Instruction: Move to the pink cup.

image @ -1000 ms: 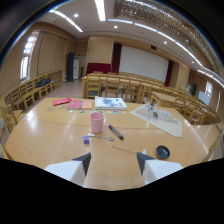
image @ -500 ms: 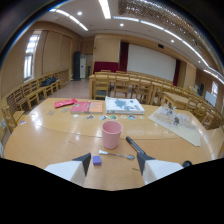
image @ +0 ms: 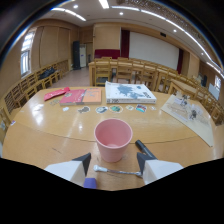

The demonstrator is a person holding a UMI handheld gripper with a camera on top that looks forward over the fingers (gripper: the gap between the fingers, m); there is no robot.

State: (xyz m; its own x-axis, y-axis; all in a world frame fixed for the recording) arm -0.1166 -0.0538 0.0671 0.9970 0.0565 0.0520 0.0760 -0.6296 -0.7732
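Pink cup (image: 113, 139) looms nearer, just ahead of open gripper (image: 113, 163) jaws, books (image: 102, 94) beyond.

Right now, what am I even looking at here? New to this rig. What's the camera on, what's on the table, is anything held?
A person carries a handheld two-finger gripper; no robot arm. The single wide-angle camera rides on it, looking forward, so the two pale fingers show at the bottom. They are open and hold nothing. The pink cup stands upright on the wooden table, just ahead of the fingertips. A thin white-ended stick lies between the fingers, and a dark marker lies beside the cup. Farther off are a printed book, red booklets and a row of small stickers. Chairs fill the hall behind.
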